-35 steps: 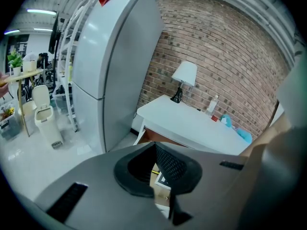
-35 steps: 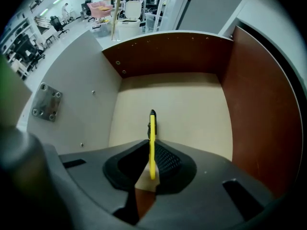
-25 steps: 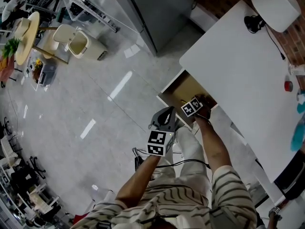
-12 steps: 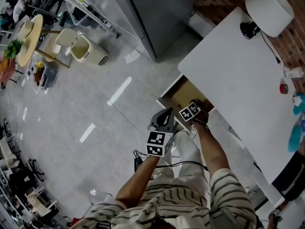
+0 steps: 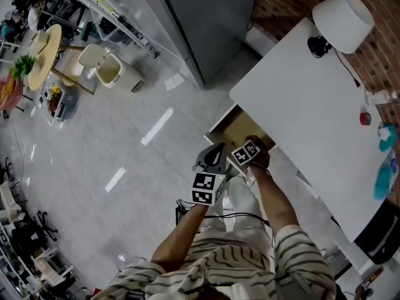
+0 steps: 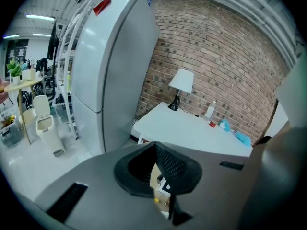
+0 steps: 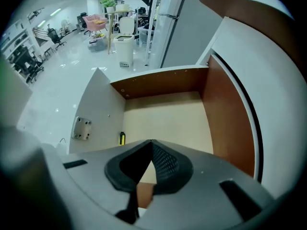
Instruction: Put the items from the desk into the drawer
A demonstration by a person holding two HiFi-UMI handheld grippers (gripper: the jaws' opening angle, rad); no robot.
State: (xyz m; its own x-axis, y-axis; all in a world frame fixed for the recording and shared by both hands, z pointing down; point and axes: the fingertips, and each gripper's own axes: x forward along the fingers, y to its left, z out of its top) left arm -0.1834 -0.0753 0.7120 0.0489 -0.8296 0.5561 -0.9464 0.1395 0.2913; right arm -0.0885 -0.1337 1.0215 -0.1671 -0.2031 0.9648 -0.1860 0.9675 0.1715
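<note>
Right hand-held gripper, pointing steeply down over the open drawer. Its jaws are pressed together at the tips, with nothing between them. The left hand-held gripper is likewise closed and empty. It is held just beside the right one and aimed across the desk.

The drawer floor is bare except for a small yellow-and-black item lying against the left wall. The remaining task items stand at the far end of the desk, well apart from the drawer: a bottle, a small red object and a teal item. A lamp occupies the far corner.

Probable hazards:
- **Closed jaws:** Both pairs must open before the next grasp. Arriving closed would push an object rather than take it, and the upright bottle would be the likeliest to topple.
- **Crowded grasp:** The red object and the bottle stand near each other, so a wide approach to one may knock the other.
- **Lamp cord:** It runs across the desk towards those items and could snag a reaching hand-held gripper.
- **Projecting drawer:** It lies beside the person's legs and could be bumped during the reach.
</note>
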